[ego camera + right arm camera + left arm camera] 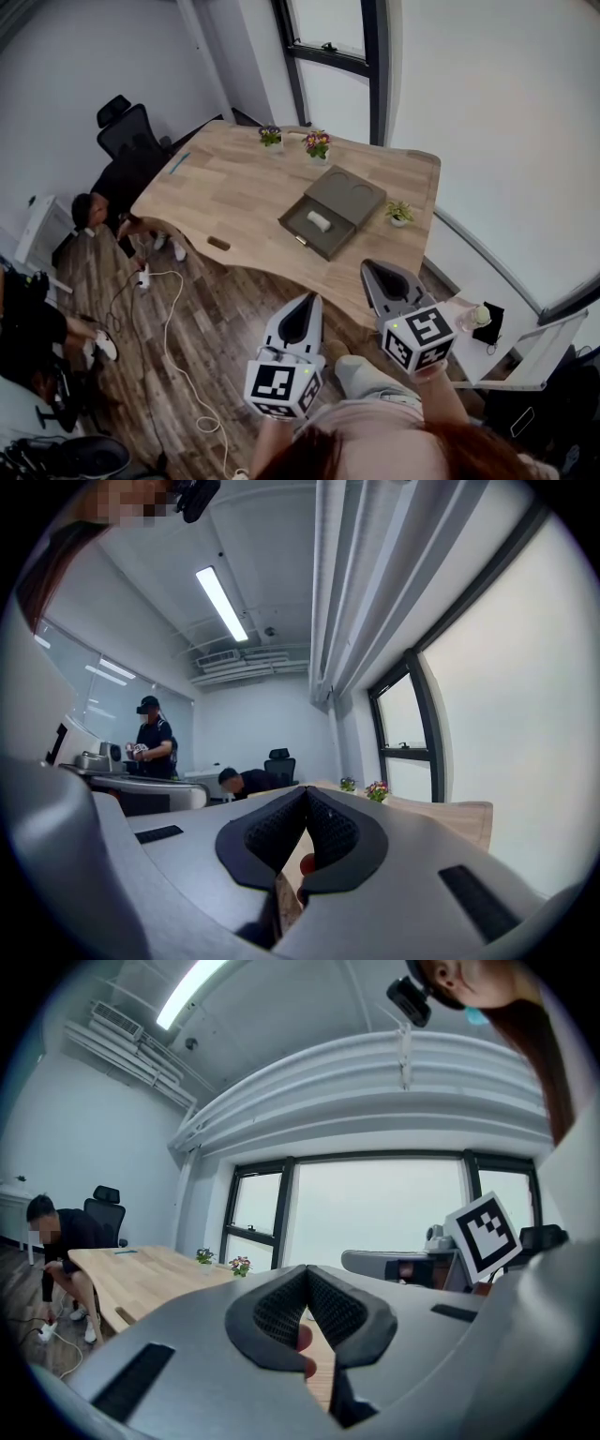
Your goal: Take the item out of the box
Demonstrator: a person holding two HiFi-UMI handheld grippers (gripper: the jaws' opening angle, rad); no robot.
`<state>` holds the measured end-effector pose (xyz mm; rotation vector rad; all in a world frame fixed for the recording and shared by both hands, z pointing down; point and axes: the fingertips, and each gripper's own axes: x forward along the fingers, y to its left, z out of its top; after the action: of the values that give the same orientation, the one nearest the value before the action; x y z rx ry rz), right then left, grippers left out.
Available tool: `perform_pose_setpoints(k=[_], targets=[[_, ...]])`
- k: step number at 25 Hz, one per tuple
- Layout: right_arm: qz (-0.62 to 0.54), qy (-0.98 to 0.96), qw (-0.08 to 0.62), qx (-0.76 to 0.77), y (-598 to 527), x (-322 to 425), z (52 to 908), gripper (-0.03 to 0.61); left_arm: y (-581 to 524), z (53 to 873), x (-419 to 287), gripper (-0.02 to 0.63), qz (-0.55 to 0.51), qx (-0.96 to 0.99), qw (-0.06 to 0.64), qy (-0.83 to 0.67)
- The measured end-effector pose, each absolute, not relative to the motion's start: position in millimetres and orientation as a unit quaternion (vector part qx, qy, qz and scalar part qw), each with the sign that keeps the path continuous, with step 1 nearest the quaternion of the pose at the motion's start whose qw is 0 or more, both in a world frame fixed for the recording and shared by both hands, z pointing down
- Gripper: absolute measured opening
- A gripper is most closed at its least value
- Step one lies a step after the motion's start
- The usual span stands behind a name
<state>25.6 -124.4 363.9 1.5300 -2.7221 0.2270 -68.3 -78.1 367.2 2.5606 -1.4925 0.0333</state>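
An olive-grey box (349,192) lies on the wooden table (234,192), its drawer pulled out toward me. A small white item (319,220) rests in the drawer. Both grippers hover off the table's near edge, short of the box, and point toward it. My left gripper (309,302) is shut with nothing between its pads. My right gripper (372,272) is also shut and empty. In the left gripper view the jaws (307,1274) meet at the tip, with the table beyond. The right gripper view shows its jaws (305,794) likewise closed.
Two flower pots (271,137) (317,144) stand at the table's far edge, and a small green plant (399,213) sits beside the box. A person (103,206) crouches left of the table near an office chair (127,127). A white cable (178,366) trails over the floor.
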Motion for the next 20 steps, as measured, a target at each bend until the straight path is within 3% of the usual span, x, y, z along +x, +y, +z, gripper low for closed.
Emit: perform_pose_setpoints(k=[20], targets=[[0.062,-0.886,0.06,0.455,-224.5,-3.5,384.0,0.0,-175.7,372.7,-89.2,0.0,0.017,0.843,0.1,-0.528]])
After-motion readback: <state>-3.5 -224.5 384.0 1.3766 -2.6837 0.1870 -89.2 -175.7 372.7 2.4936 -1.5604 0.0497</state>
